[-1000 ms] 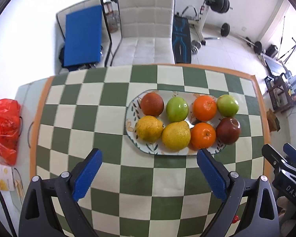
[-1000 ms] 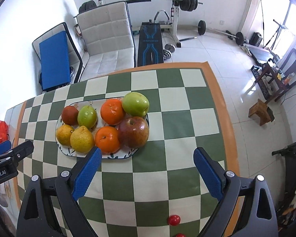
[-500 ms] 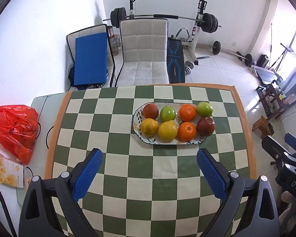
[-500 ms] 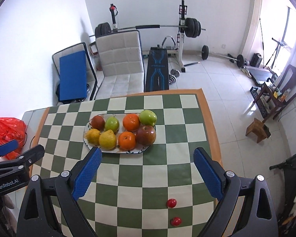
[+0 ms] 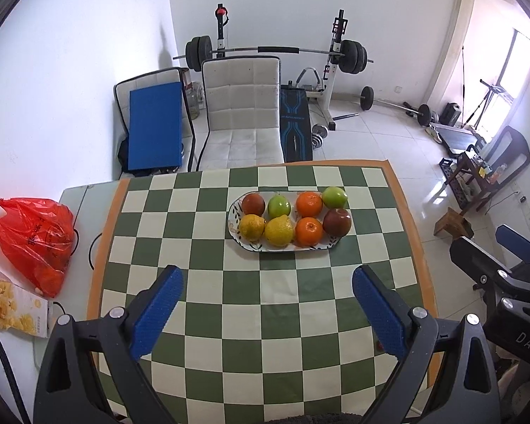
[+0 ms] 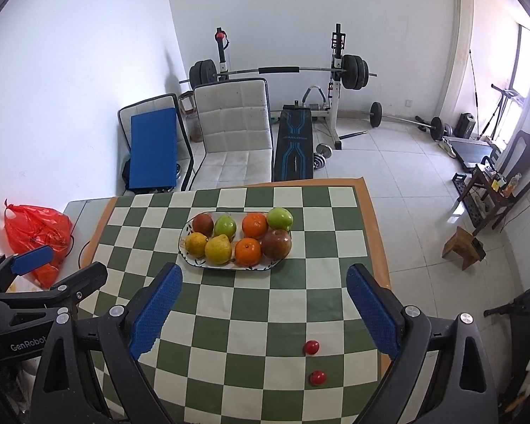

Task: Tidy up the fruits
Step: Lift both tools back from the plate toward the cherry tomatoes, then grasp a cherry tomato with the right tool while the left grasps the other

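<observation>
An oval white ceramic plate with a leaf-pattern rim (image 5: 254, 247) sits on the green-and-cream checkered table (image 5: 258, 304), toward its far half. It holds 8 fruits in 2 rows of 4. The far row runs dark red apple (image 5: 253, 204), green apple (image 5: 279, 205), orange (image 5: 309, 202), green apple. The near row runs yellow citrus (image 5: 251, 227), knobbly yellow lemon (image 5: 279, 230), orange, dark red apple. Neighbouring fruits touch. In the right wrist view, 2 small red cherry tomatoes (image 6: 311, 347) lie on the table's near right part, well apart from the plate. The left tongs (image 5: 265, 312) and right tongs (image 6: 263, 312) hover above the near table, both released and gripping nothing. A red plastic bag (image 5: 35, 240) sits left of the cloth.
</observation>
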The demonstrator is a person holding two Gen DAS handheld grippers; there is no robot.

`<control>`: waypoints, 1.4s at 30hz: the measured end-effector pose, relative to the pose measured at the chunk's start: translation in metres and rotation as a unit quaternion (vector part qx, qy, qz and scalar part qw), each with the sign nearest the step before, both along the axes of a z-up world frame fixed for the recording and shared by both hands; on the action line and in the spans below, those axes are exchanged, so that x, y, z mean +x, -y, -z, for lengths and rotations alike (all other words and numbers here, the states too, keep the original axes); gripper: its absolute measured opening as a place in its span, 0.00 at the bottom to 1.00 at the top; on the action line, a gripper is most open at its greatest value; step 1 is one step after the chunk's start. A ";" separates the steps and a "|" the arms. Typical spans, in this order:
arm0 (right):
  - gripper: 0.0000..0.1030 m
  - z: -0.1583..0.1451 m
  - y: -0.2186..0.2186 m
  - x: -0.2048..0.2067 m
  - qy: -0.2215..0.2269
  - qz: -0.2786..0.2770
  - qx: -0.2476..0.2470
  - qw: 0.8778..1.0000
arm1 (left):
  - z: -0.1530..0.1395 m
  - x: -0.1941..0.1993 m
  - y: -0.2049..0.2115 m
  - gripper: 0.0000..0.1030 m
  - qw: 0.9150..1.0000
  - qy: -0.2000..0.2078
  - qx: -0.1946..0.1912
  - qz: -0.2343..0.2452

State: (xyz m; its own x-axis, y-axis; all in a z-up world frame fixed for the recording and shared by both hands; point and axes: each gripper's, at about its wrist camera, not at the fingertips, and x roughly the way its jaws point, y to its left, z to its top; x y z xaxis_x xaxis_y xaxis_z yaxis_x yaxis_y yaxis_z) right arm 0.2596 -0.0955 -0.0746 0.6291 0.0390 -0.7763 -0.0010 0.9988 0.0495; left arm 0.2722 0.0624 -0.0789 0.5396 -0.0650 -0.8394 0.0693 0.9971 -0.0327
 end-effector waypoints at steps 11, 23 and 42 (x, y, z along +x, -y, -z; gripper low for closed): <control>0.94 -0.004 0.006 -0.010 0.002 0.011 0.005 1.000 | -0.010 -0.009 -0.001 0.95 1.000 0.014 -0.007 -0.011; 0.99 0.083 0.080 0.010 -0.084 0.072 0.059 0.992 | 0.035 0.016 0.015 1.00 0.999 -0.024 0.008 -0.024; 0.34 0.357 0.128 -0.020 -0.325 0.111 0.144 0.928 | 0.254 0.053 0.146 1.00 0.952 -0.256 0.124 0.117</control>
